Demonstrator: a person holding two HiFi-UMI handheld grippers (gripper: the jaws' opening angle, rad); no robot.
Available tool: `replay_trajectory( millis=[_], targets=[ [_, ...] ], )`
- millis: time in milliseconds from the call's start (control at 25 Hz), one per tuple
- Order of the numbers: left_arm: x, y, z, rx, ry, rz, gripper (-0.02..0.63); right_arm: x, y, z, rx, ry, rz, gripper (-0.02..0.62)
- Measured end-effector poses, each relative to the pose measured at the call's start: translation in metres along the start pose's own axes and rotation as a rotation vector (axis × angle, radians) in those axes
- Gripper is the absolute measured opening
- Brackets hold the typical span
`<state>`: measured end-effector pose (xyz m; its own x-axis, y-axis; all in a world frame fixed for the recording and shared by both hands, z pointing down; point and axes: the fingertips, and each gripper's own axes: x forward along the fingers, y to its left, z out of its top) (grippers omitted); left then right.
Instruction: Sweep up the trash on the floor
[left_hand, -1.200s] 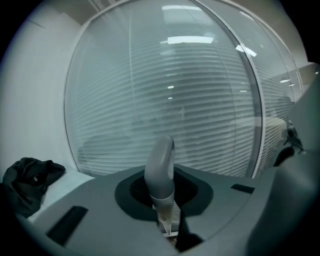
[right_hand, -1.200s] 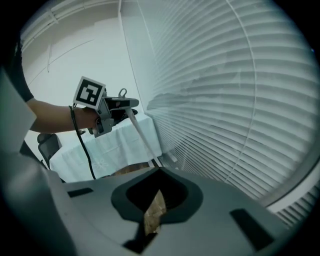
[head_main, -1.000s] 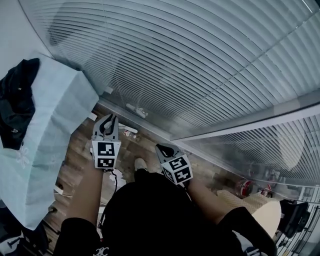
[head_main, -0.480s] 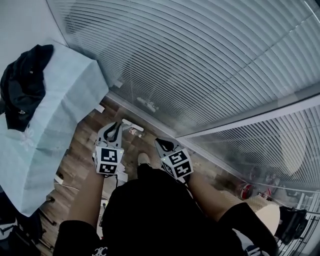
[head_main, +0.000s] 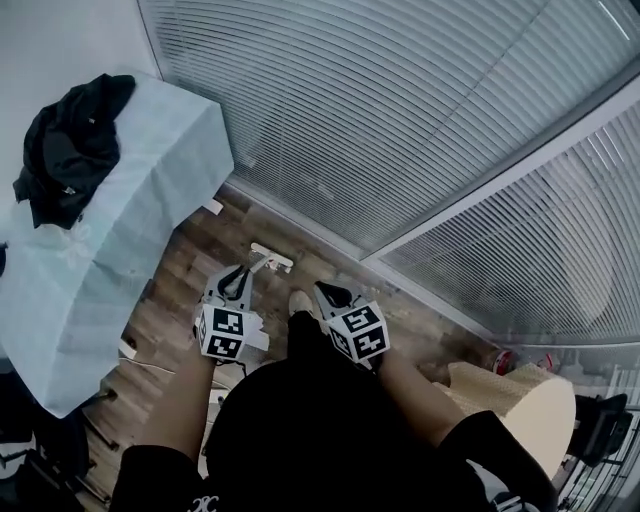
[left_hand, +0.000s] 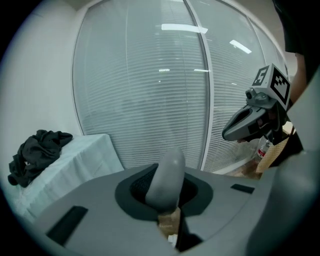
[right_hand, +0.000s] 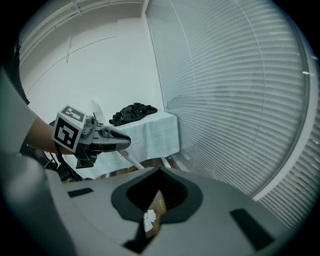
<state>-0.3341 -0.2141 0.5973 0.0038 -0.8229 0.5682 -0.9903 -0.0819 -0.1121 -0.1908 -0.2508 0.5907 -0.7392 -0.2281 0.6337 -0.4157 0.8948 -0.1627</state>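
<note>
The arms (head_main: 185, 395) reach forward and down, side by side. The left tongs (head_main: 238, 272) and the right tongs (head_main: 322, 291) are both pressed together, holding nothing. A paper scrap (right_hand: 149, 217) lies on the floor (head_main: 190, 265) under the right tongs. A covered table (head_main: 120, 230) stands to the left, and blinds (head_main: 400, 130) are close ahead.

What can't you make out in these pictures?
1. White paper-like scrap: right gripper view, boxed in by right gripper itself, too small to identify.
2. Thin white stick: right gripper view, upper end hidden behind left gripper.
3. Red-labelled clear bottle: head view, too small to read.
</note>
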Motion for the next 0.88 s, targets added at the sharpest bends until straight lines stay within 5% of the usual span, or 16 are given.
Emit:
replay_trajectory(
  millis=[400, 880],
  targets=[
    [-0.092, -0.031, -0.061, -0.053, -0.02, -0.021, 0.044, -0.078, 0.081, -0.077, 0.06, 0.025, -0.118, 0.004],
    [-0.131, -0.07, -0.035, -0.068, -0.101, 0.028, 0.044, -0.151, 0.075, -0.105, 0.068, -0.015, -0.178, 0.005]
  ],
)
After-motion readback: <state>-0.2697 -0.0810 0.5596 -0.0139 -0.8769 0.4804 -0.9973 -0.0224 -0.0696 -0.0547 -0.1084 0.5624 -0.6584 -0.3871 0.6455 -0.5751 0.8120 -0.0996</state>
